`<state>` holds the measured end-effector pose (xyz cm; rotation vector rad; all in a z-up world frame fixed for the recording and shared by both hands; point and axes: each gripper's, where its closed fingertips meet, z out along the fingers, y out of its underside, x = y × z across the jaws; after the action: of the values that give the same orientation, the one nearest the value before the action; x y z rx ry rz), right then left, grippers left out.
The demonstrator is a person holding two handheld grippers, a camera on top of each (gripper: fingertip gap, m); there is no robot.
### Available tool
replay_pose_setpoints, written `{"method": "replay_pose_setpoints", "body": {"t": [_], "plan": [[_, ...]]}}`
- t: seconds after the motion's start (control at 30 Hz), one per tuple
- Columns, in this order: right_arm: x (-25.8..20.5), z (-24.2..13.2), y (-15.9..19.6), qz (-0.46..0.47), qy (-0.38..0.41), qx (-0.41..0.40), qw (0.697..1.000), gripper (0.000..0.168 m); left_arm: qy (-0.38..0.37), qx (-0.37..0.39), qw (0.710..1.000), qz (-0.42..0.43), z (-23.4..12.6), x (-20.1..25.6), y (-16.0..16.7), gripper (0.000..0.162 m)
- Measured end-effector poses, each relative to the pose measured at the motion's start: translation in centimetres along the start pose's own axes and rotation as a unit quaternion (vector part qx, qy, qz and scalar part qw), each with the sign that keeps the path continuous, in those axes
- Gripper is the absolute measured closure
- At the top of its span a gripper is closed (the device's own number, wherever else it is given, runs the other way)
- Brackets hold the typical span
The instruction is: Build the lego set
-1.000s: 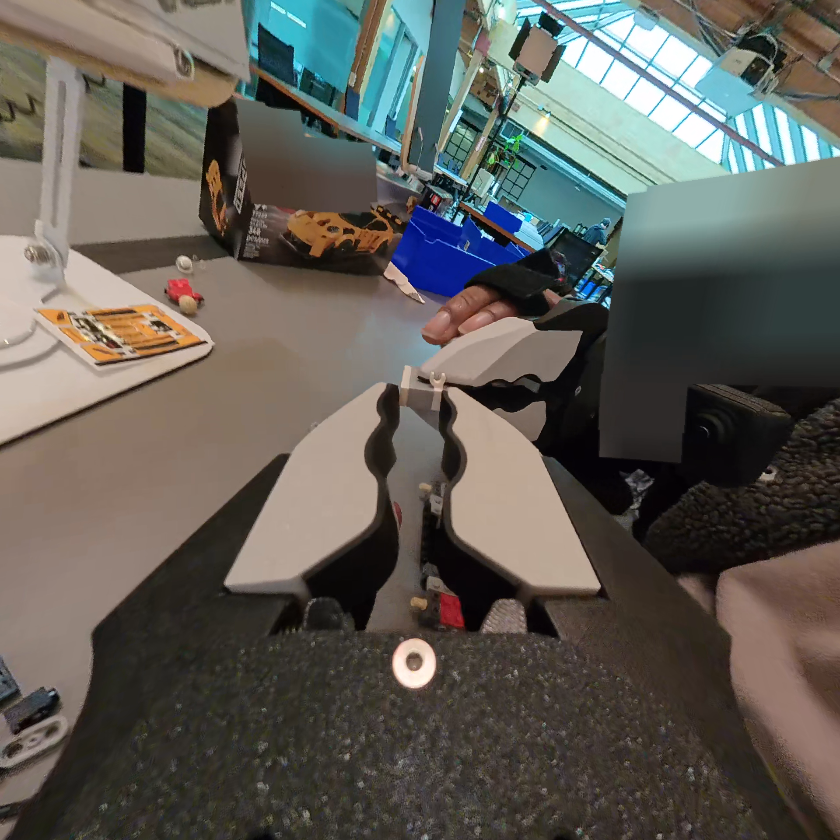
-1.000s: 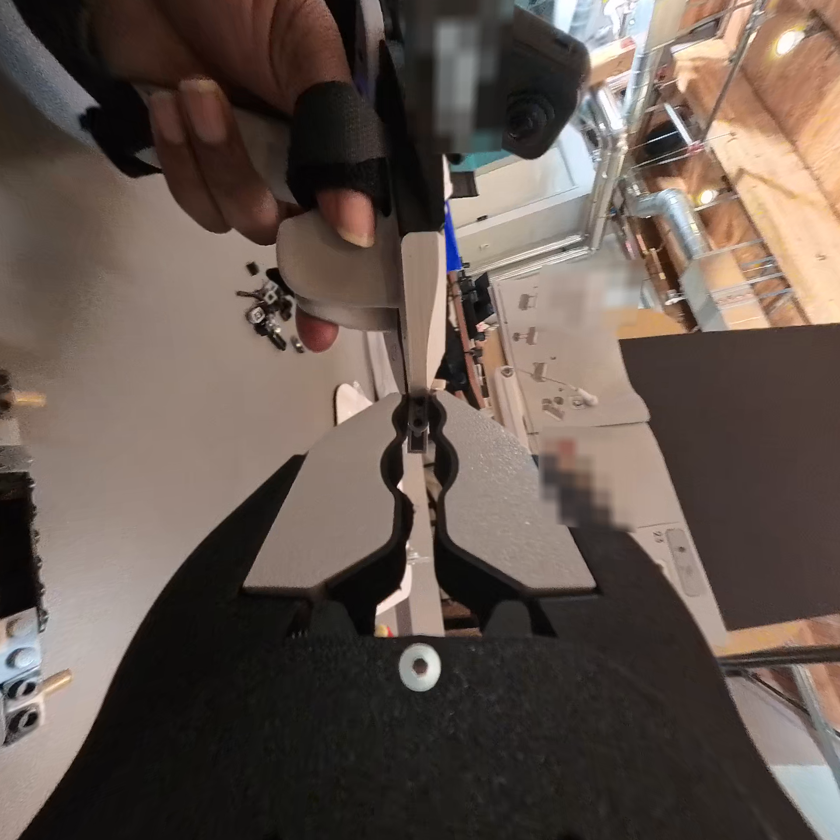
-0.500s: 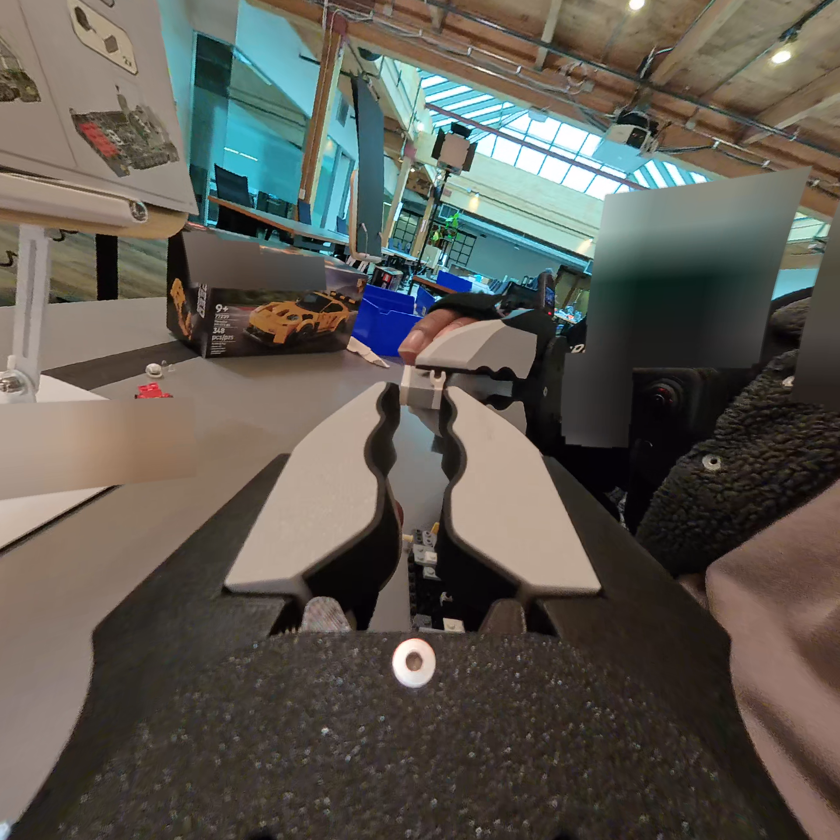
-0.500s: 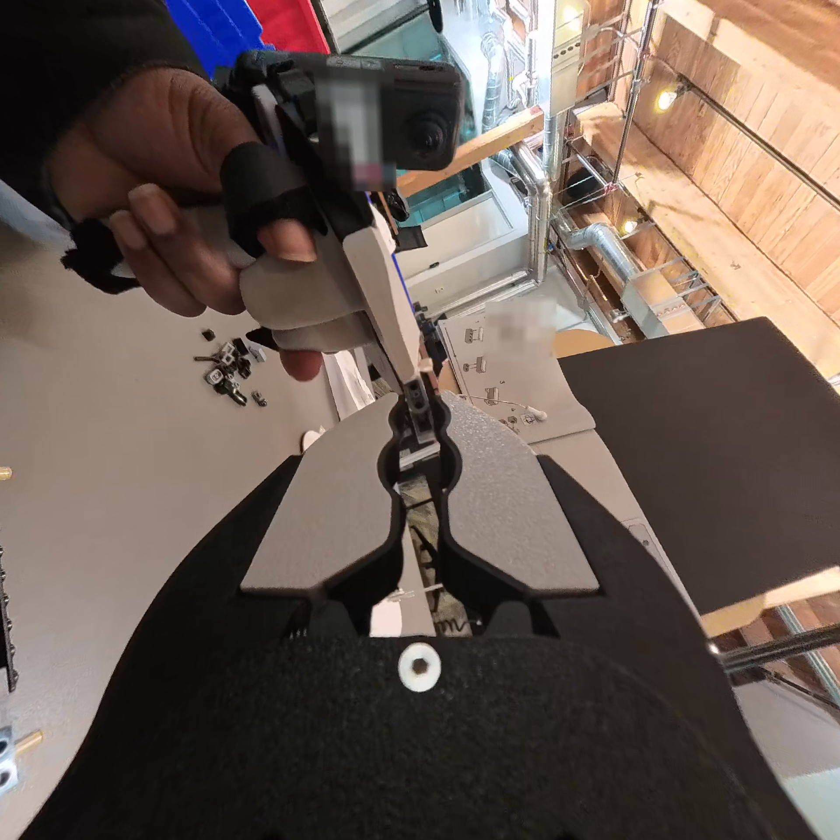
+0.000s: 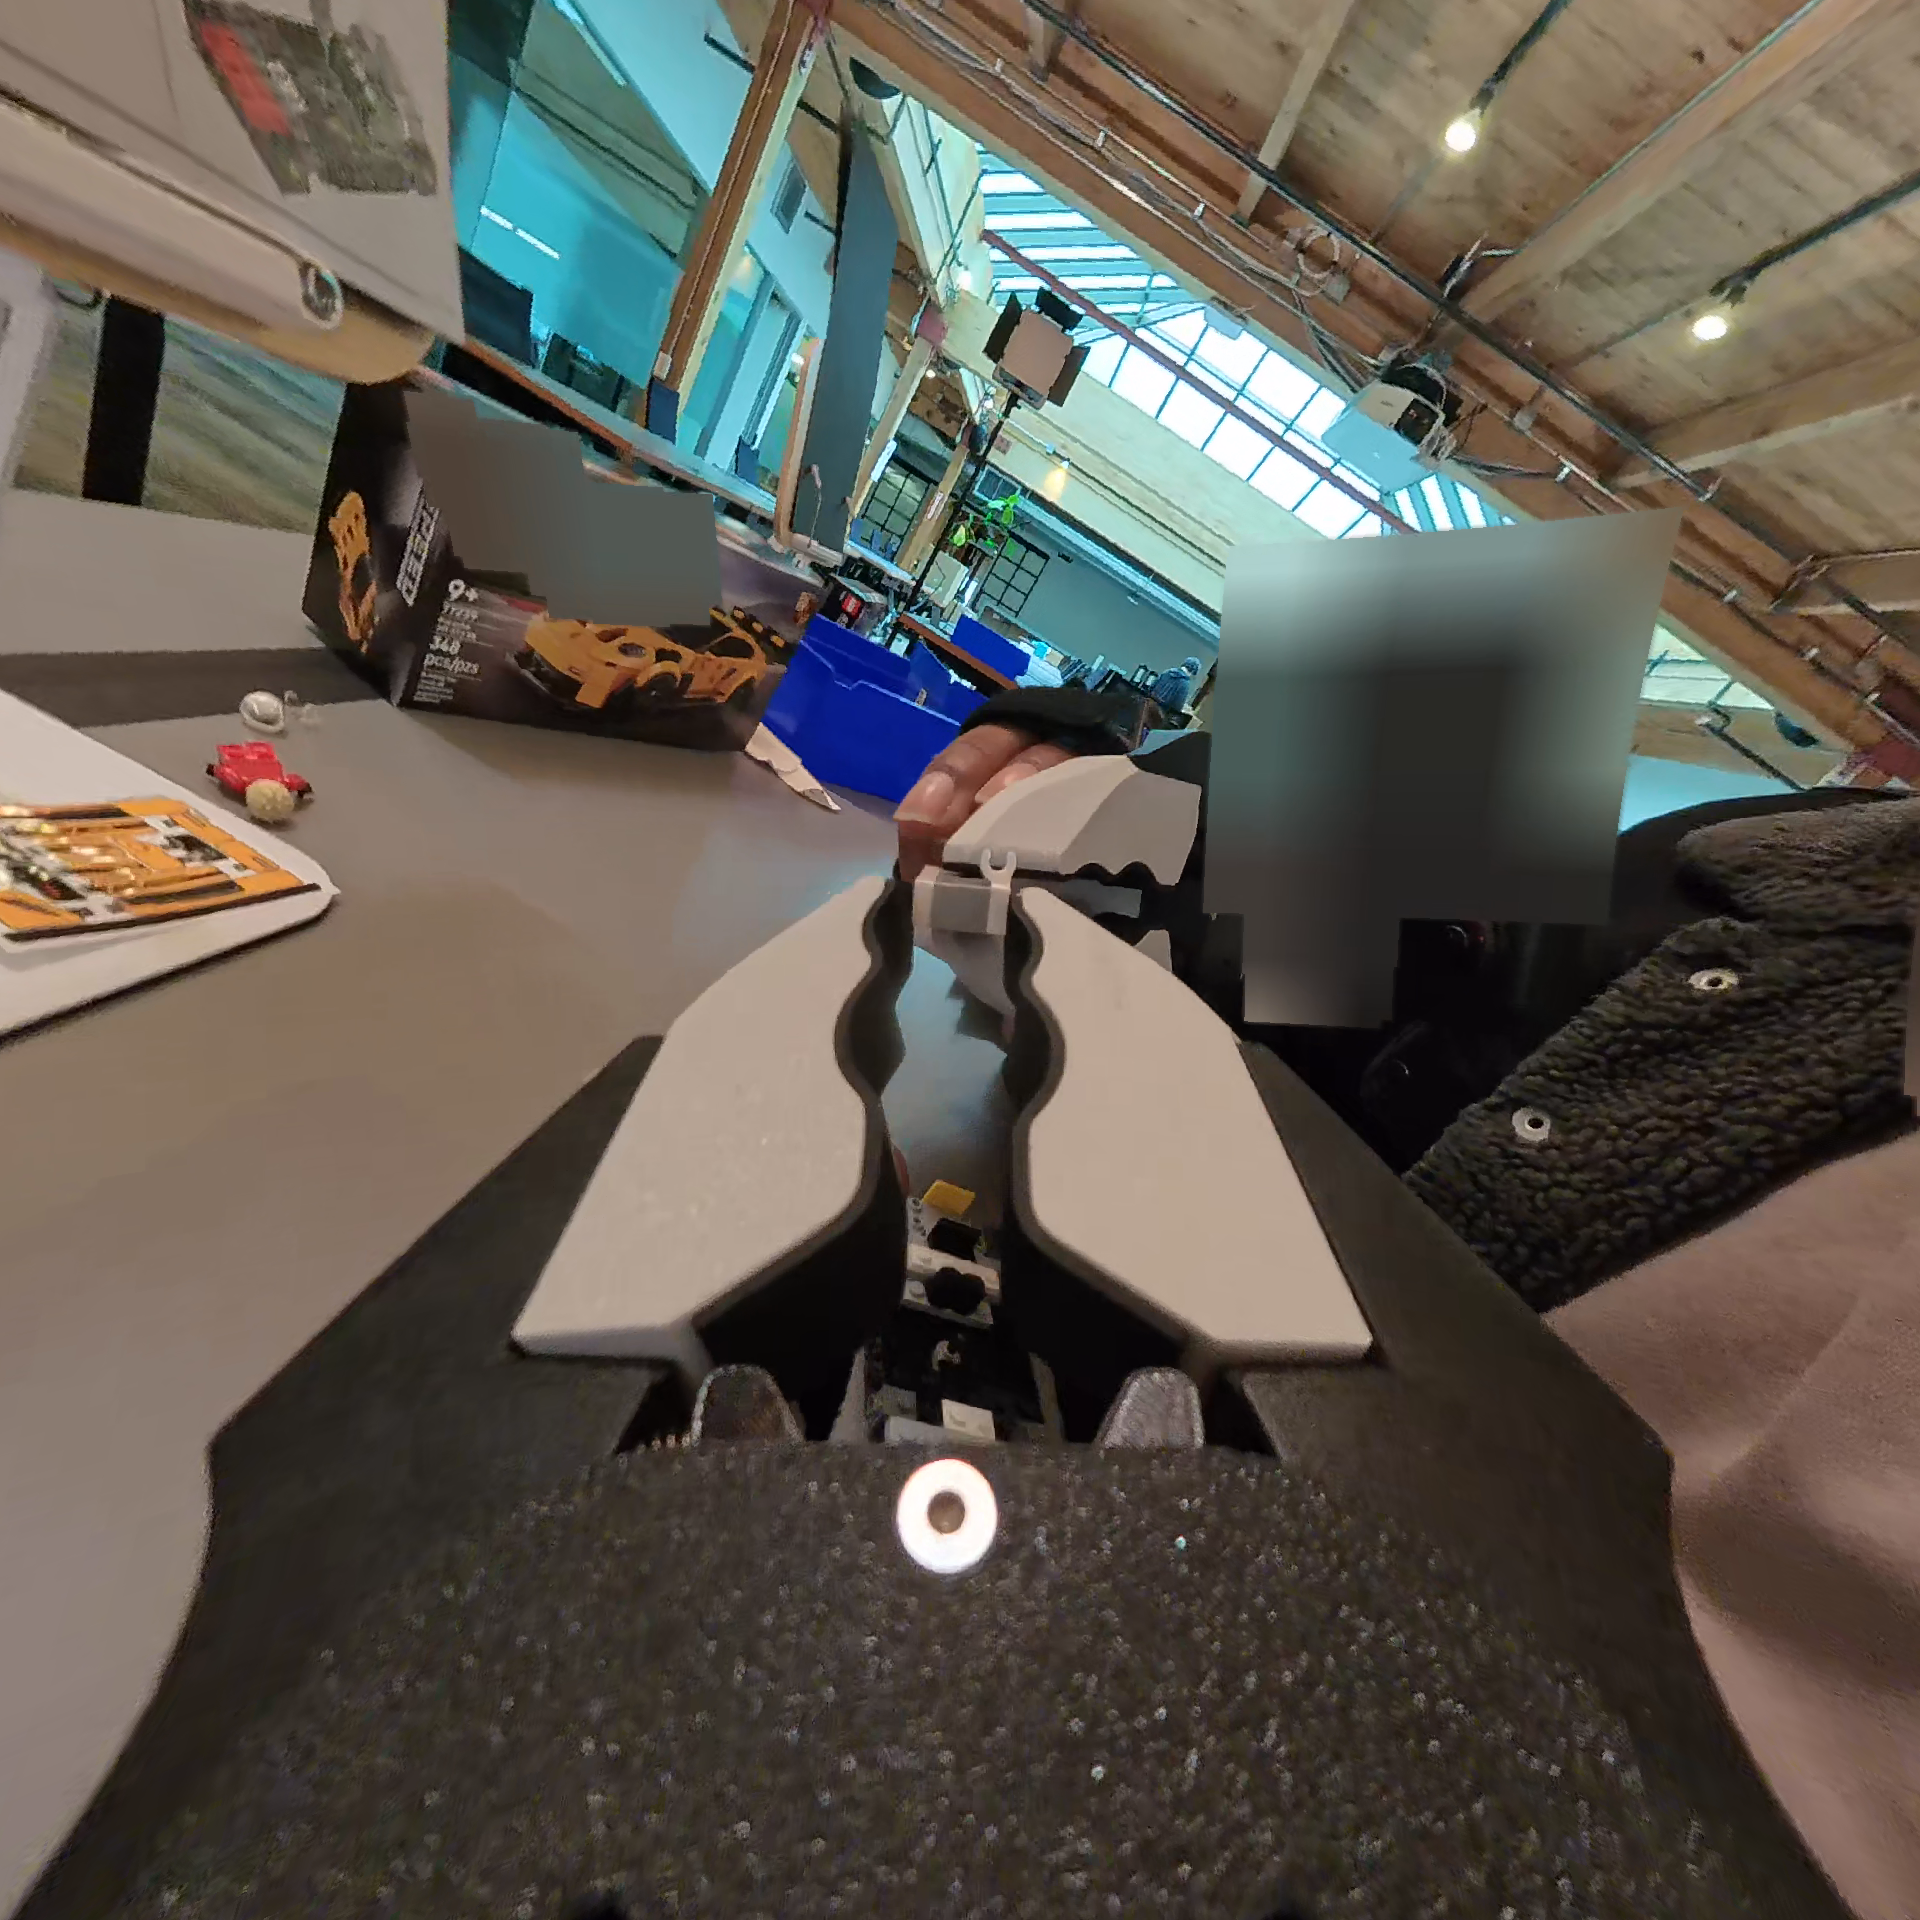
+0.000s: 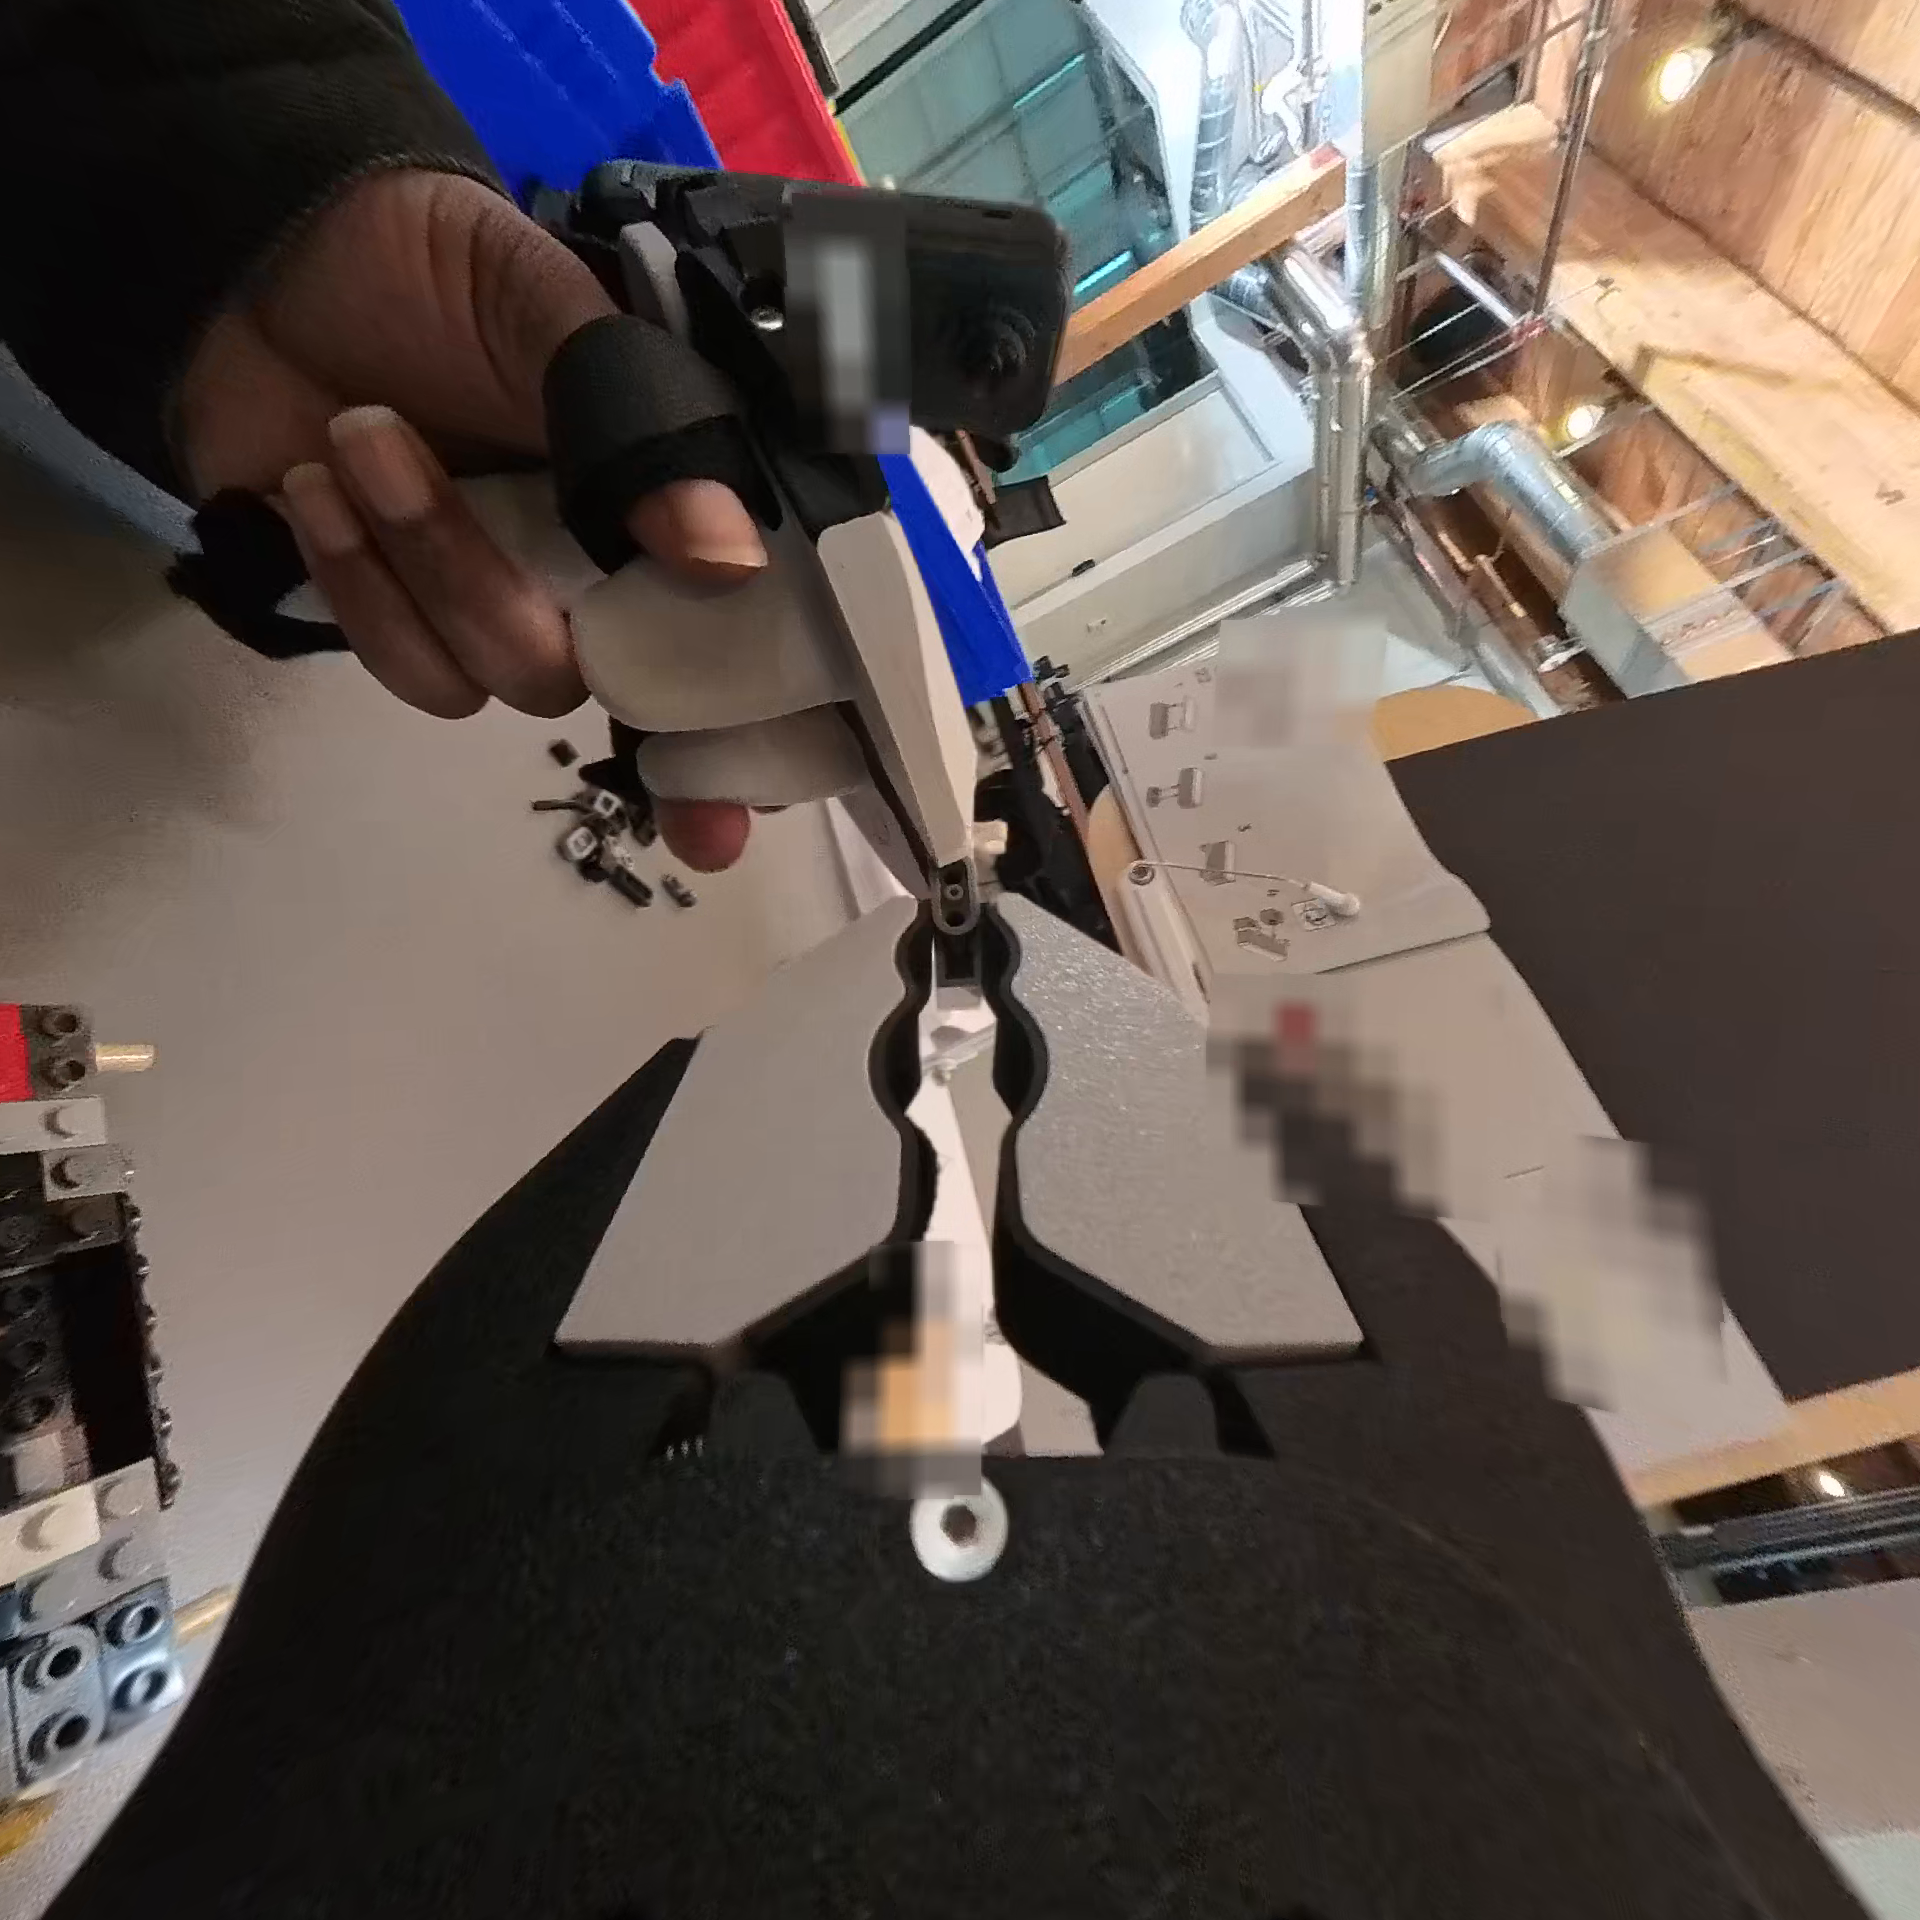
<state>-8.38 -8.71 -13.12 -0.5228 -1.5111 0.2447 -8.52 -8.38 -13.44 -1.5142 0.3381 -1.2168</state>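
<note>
My left gripper (image 5: 956,899) is shut on a small light grey clip piece (image 5: 961,909) and holds it above the grey table (image 5: 416,1039). The right gripper's grey fingers (image 5: 1070,831), held by a gloved hand, touch that piece from behind. In the right wrist view my right gripper (image 6: 954,925) is shut on a small dark grey piece (image 6: 954,896). The left gripper's fingers (image 6: 894,665) come down edge-on and meet it tip to tip. A partly built black and grey model (image 6: 62,1299) lies at the left edge. It also shows below my left gripper (image 5: 951,1247).
A lego box (image 5: 540,644) and blue bins (image 5: 862,707) stand at the back of the table. A sticker sheet (image 5: 135,862) and a red piece (image 5: 255,774) lie to the left. Loose dark pieces (image 6: 608,831) and an instruction booklet (image 6: 1278,821) lie beyond the grippers. The grippers are tip to tip, or close to it.
Both grippers have stayed shut and tip to tip. They have lifted and tilted together. In the right wrist view the left gripper has swung from upright to leaning up-left.
</note>
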Motion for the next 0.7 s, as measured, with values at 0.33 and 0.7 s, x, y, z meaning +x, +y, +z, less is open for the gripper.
{"method": "replay_pose_setpoints", "body": {"t": [0.33,0.7], "plan": [[-1.5,0.1,0.3,-0.035,-0.045,-0.017,0.998,0.161,-0.037,-0.066,0.997,-0.004,0.2,-0.9,1.6,0.144],[-2.2,-0.1,0.3,-0.058,-0.054,-0.015,0.997,0.161,-0.029,-0.091,0.995,-0.024,0.2,-0.9,2.4,0.144]]}}
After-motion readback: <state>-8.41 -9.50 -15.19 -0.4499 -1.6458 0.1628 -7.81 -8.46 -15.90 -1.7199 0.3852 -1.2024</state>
